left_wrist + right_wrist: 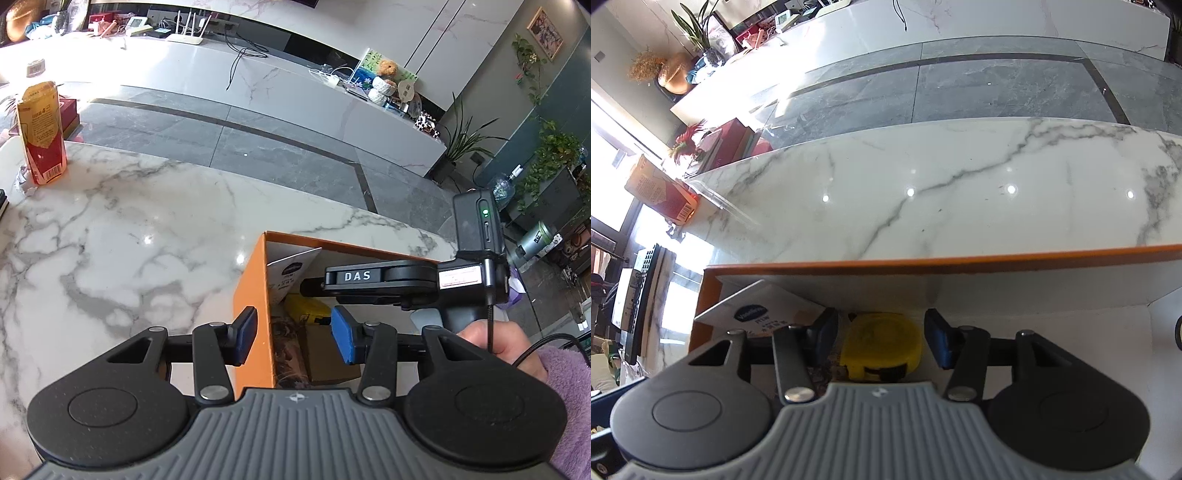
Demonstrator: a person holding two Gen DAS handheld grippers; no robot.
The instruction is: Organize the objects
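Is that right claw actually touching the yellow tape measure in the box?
Apart. In the right wrist view, the right gripper straddles the yellow tape measure, with a visible gap between each blue pad and its sides.

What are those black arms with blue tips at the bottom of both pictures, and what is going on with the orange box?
They are hand-held grippers, one in each of a person's hands; no robot is here. Each carries a wide-angle camera looking along its two fingers, so each picture shows its own gripper from behind.

In the left camera's picture, the left gripper straddles a wall of the orange box, one blue pad outside and one inside, not squeezing it. The other tool reaches in from the right, held by a hand in a purple sleeve.

In the right camera's picture, the right gripper hovers inside the box over a yellow tape measure, pads apart. A white card leans in the corner. The box sits on a marble table, with a red and yellow carton farther off.
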